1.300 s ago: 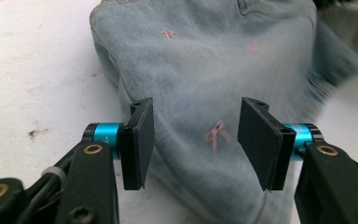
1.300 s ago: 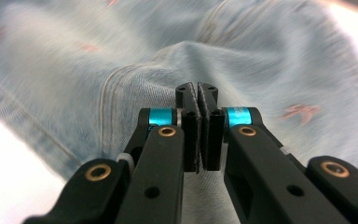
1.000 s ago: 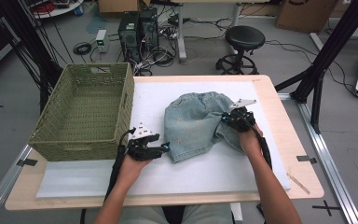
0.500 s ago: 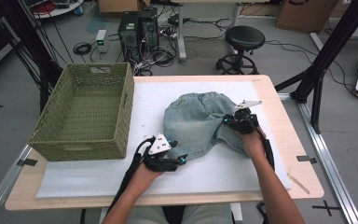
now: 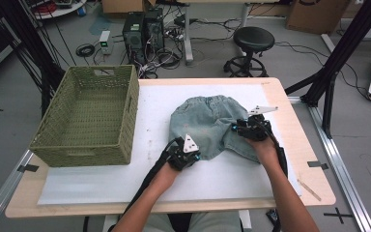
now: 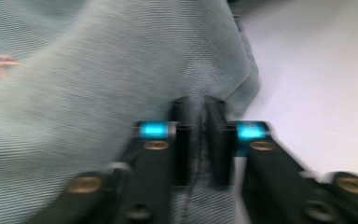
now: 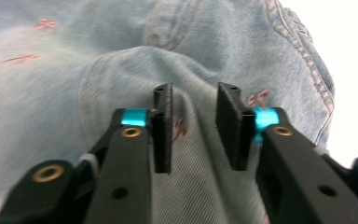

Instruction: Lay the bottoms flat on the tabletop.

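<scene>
denim shorts point(image 5: 211, 126) lay bunched near the middle of a white mat point(image 5: 222, 179) on a wooden table point(image 5: 314, 188), with a green woven basket point(image 5: 89, 118) standing just beside the mat's left part. a person's two forearms reached in from the near edge. the left gripper point(image 5: 193, 157) sat at the shorts' near hem, and in the left gripper view its jaws were pinched close on a fold of the fabric point(image 6: 98, 70) along a seam. the right gripper point(image 5: 239, 129) rested on the shorts' right side; in the right gripper view its jaws stood partly apart, a raised ridge of denim point(image 7: 193, 140) between them, contact unclear
</scene>
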`<state>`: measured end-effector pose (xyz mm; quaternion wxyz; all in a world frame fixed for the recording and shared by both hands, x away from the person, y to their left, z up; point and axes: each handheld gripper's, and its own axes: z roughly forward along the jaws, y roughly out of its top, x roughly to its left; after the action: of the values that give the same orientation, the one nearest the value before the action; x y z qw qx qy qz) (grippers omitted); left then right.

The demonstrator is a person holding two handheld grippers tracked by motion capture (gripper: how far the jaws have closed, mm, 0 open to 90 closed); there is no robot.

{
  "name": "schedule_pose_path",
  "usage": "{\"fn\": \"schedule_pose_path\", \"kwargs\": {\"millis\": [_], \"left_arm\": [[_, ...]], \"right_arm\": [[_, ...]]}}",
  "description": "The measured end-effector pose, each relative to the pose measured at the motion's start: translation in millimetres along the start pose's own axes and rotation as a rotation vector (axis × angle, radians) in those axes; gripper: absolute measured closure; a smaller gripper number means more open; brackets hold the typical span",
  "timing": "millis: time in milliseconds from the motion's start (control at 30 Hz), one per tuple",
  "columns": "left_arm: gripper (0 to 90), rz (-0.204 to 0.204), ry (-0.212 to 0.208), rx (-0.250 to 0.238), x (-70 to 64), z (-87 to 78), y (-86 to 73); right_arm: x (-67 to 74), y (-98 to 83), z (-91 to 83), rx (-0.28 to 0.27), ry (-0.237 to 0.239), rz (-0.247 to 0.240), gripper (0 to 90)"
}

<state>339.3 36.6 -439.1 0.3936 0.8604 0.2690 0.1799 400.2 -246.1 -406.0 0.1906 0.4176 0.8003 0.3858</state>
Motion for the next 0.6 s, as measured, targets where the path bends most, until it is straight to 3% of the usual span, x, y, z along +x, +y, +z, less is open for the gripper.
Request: {"fn": "schedule_pose_path", "kwargs": {"millis": [133, 200, 333, 467, 533, 600], "left_arm": [[86.1, -0.108, -0.053, -0.094, 15.2, -10.3, 10.8], [86.1, -0.142, -0.040, -0.131, 24.9, -15.5, 18.0], [86.1, -0.202, -0.039, -0.159, 40.1, -18.3, 27.7], [86.1, -0.265, -0.052, -0.210, 48.3, -21.4, 32.4], [86.1, -0.275, -0.044, -0.223, 51.6, -24.4, 32.7], [86.1, -0.289, -0.038, -0.230, 54.9, -26.9, 32.2]], "right_arm": [[5.9, -9.0, -17.2, -0.043, 0.042, -0.041, 62.7], [9.8, -12.0, -25.7, -0.066, 0.083, -0.071, 62.7], [21.6, -17.7, -40.6, -0.104, 0.147, -0.125, 63.3], [36.5, -22.7, -43.2, -0.083, 0.245, -0.176, 63.2], [43.8, -24.9, -38.5, -0.051, 0.248, -0.231, 53.1], [51.5, -29.3, -27.8, -0.007, 0.188, -0.286, 44.6]]}}
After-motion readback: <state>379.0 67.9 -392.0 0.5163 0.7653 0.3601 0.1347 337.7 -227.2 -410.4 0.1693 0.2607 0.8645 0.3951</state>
